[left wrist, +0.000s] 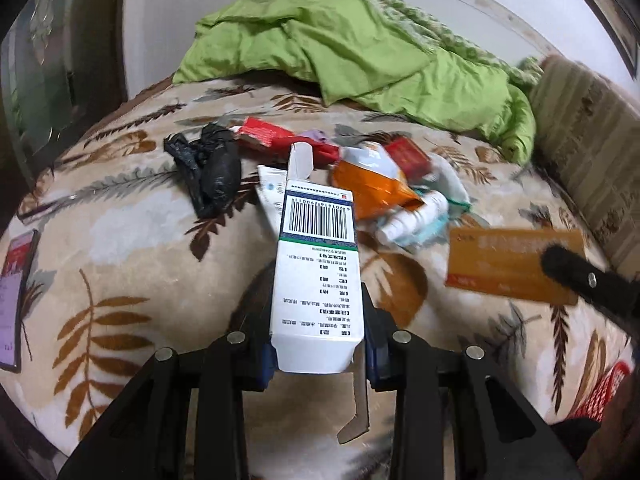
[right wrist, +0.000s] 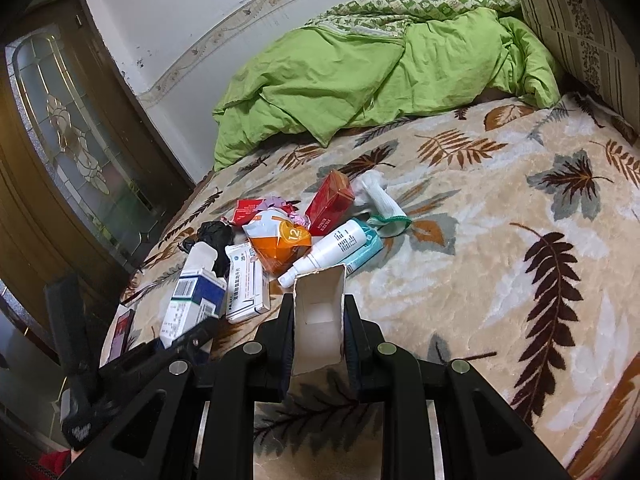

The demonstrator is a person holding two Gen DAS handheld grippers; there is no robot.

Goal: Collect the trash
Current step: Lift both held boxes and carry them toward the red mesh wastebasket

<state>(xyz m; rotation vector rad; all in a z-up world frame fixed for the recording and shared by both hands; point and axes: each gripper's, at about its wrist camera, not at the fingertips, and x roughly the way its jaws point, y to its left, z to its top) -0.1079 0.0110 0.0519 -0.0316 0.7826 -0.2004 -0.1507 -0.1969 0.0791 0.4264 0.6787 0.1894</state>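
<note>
Trash, a heap of cartons, wrappers and a white spray bottle (right wrist: 332, 250), lies mid-bed on the leaf-patterned blanket (right wrist: 500, 280). The left gripper (left wrist: 318, 316) clamps a white-and-blue barcoded carton (left wrist: 318, 248); the right gripper (right wrist: 318, 320) clamps an open-ended orange cardboard box (right wrist: 320, 320). Pick-up step complete; next, both pieces likely need carrying to a receptacle, perhaps the crumpled black plastic bag (left wrist: 208, 168).

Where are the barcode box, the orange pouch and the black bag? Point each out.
barcode box (left wrist: 318, 248), left wrist view, on its printed face just below the barcode.
orange pouch (right wrist: 280, 242), right wrist view, on its orange front panel.
black bag (left wrist: 212, 168), left wrist view, on the crumpled middle.
</note>
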